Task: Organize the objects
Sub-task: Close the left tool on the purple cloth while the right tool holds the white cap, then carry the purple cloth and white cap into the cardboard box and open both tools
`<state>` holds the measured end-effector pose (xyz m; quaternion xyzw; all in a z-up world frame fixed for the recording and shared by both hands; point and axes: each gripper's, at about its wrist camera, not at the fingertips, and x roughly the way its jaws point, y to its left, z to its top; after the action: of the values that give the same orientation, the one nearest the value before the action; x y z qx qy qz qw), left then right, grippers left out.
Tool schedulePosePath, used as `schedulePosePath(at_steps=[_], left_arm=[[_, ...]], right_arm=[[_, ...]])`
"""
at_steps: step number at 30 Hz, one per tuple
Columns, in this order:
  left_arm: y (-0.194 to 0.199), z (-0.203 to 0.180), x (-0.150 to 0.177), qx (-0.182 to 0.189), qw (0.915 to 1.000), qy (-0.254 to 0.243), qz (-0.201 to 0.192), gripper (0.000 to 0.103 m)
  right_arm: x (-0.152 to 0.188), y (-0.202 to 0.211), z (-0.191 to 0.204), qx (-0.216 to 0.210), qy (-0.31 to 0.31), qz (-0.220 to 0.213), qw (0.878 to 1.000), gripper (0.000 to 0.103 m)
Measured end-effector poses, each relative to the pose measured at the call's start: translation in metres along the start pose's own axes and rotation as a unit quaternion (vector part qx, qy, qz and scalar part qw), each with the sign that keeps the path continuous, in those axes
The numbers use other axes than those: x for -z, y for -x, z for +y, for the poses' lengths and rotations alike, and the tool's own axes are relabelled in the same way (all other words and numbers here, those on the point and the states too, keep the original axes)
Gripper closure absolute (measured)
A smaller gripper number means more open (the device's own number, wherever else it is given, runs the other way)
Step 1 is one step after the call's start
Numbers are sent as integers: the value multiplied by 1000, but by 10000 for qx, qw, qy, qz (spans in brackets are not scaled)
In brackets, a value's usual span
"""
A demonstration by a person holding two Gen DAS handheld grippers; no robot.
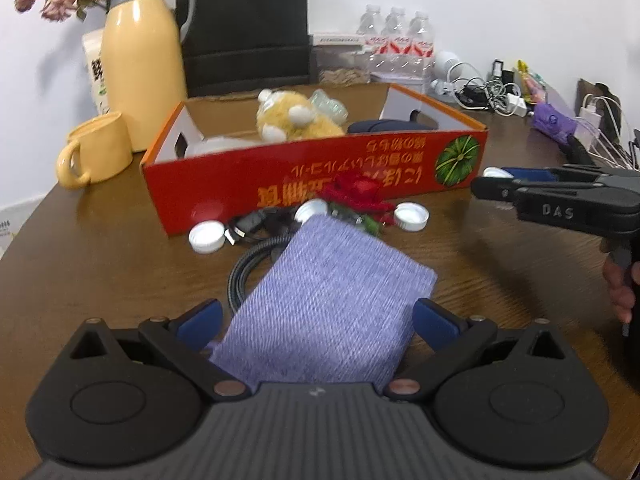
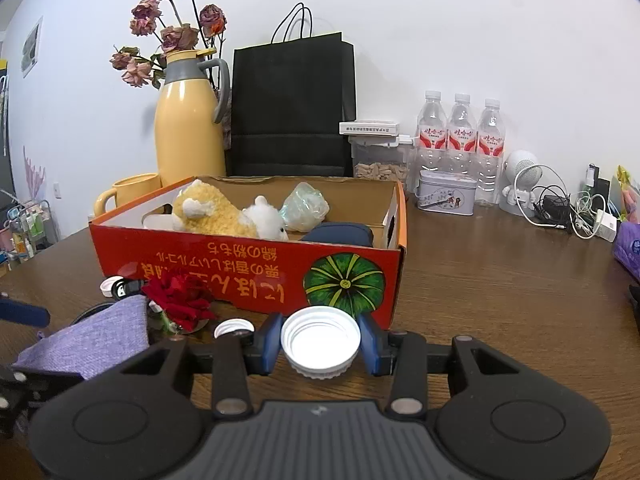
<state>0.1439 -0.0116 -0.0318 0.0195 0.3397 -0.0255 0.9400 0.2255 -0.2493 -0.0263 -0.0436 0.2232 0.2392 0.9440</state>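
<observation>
A white bottle cap point(image 2: 320, 343), ridged on its outer rim and lying with its hollow side facing the camera, is sitting pinched between the two blue pads of the right gripper point(image 2: 320, 344), which is hovering just in front of the near wall of the orange-red cardboard box point(image 2: 248, 270); that wall is bearing upside-down yellow lettering and a green pumpkin picture. Inside the box a yellow-and-white plush toy point(image 2: 224, 214), a crumpled clear plastic bag point(image 2: 305, 207) and a dark blue pouch point(image 2: 338, 234) are lying. On the wooden table point(image 2: 500, 280) before the box a lavender woven cloth pouch point(image 1: 326, 304) is resting over a coiled black cable point(image 1: 250, 264), with a red artificial rose point(image 1: 356, 192) and three more white caps point(image 1: 207, 236) point(image 1: 311, 211) point(image 1: 411, 217) lying near its far end. The left gripper point(image 1: 318, 320) is tilting downward over the pouch with its blue pads point(image 1: 200, 322) standing spread on either side of the pouch's near end, apart from the fabric. In the left wrist view the right gripper point(image 1: 494, 178) is reaching in level from the right edge, a hand point(image 1: 620, 288) wrapping its grip. Behind the box a yellow thermos jug point(image 2: 188, 132), a yellow mug point(image 2: 128, 194), a black paper bag point(image 2: 292, 108) and three water bottles point(image 2: 460, 136) are standing against the wall
</observation>
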Motion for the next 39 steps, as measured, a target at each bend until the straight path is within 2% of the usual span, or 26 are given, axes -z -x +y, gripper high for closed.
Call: schedulePosePath(at_steps=[3,7,9,10,12,14,16,17,21,22,26,39], left_arm=[[-4,5,5,22,9998,183,86,0],[-3,8,8,52,9994,351,17,0],[-1,10,9,105,9990,429,-5,5],[-1,10,10,109,9989,454,-14,14],[2,9,11,106,9988,485,-40,21],[5,8,12,17,9987,489,-108,33],[9,10,13,16,9984,553,-136,38],[11,11,14,6,9982,579,-159,45],[18,14,15,-7,9975,657,-246,62],[20,14,16,-11,9974,670,-274,69],[29,13,15,-132,9972,617,-406,80],[49,20,9,-130,9941,776,-746,83]], right_arm=[[0,1,1,-22,27,-15,10000,64],[1,2,1,-24,24,-28,10000,64],[1,2,1,-14,18,-31,10000,64],[1,3,1,-9,15,-33,10000,64],[1,4,1,6,6,-39,10000,64],[1,4,0,11,-8,-37,10000,64],[2,4,-1,19,-22,-39,10000,64],[2,4,-1,19,-26,-36,10000,64],[2,5,-2,31,-44,-35,10000,64],[2,5,-2,32,-50,-36,10000,64],[2,6,-3,38,-66,-41,10000,64],[3,10,-4,59,-61,-109,9999,64]])
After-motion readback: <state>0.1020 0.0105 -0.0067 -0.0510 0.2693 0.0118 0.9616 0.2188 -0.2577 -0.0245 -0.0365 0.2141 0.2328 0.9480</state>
